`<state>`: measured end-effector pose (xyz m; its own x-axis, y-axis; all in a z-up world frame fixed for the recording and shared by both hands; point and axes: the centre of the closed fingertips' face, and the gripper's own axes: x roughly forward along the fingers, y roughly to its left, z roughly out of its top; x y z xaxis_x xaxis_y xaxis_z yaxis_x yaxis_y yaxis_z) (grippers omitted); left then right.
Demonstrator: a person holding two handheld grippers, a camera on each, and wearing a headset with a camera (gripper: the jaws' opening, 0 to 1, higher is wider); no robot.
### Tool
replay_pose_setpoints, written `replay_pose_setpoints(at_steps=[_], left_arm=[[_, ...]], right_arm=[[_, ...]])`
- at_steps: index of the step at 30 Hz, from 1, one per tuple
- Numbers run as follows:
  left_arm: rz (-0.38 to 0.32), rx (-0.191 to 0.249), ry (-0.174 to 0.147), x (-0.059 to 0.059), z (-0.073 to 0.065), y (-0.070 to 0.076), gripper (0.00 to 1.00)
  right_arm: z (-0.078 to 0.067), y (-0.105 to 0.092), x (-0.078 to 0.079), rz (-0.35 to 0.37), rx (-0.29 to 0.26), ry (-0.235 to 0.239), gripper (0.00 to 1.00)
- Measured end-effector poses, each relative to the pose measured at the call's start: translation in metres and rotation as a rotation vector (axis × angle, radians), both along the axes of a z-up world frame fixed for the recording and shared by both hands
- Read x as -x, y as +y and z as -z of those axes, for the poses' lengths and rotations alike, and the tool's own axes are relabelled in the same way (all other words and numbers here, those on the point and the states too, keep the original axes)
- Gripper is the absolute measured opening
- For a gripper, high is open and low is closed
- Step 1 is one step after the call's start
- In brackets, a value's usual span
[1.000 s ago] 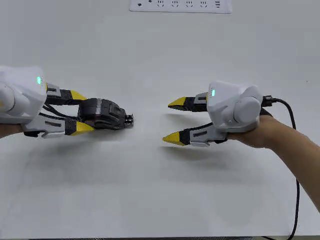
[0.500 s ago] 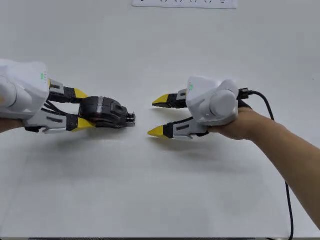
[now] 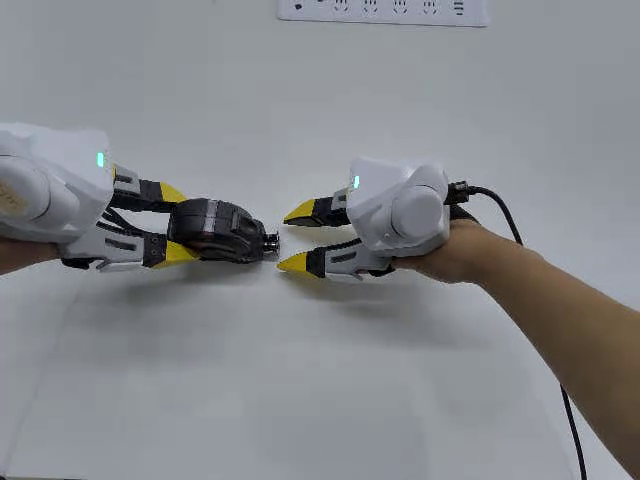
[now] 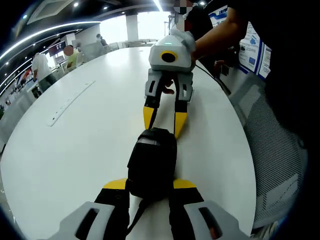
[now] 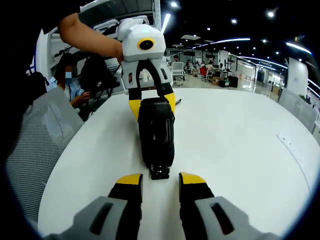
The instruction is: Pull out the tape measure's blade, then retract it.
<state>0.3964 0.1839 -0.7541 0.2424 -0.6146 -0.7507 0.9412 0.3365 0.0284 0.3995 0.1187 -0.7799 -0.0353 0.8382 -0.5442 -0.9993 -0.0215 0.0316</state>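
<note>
Head view: the left tongs (image 3: 178, 224) are clamping the black tape measure (image 3: 215, 230) across its case, holding it low at the white tabletop (image 3: 320, 380). The right tongs (image 3: 293, 238) are standing apart with their yellow tips just beside the blade hook (image 3: 268, 240). The hook is offering very little to bite on, so the right tongs are risking a close on air, or on the case nose, if they shut short. A power strip (image 3: 385, 8) is lying at the far edge, with no marking on it readable.

Left gripper view: the case is sitting clamped between these tongs' yellow tips at its rear part. A pull along the blade is probably going to tug or twist it out of that hold. Blue-and-white posters (image 4: 248, 52) are hanging at the right, their print too small to read.

Right gripper view: the hook is lying at the mouth of the parted tips, not yet pinched. Releasing a drawn blade abruptly is risking a whipping snap-back. No brand is showing on the case
</note>
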Motion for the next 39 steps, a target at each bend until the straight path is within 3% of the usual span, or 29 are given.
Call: replay_pose_setpoints(at_steps=[13, 23, 39], left_arm=[[-0.007, -0.002, 0.008, 0.0, 0.001, 0.001, 0.27], [-0.016, 0.009, 0.011, -0.001, 0.001, 0.001, 0.27], [-0.019, 0.011, 0.009, 0.0, 0.0, 0.002, 0.27]], right_arm=[[0.006, 0.011, 0.002, -0.023, 0.011, -0.006, 0.16], [0.007, 0.012, 0.002, -0.013, 0.012, 0.007, 0.14], [0.005, 0.011, 0.002, -0.051, 0.031, -0.046, 0.12]])
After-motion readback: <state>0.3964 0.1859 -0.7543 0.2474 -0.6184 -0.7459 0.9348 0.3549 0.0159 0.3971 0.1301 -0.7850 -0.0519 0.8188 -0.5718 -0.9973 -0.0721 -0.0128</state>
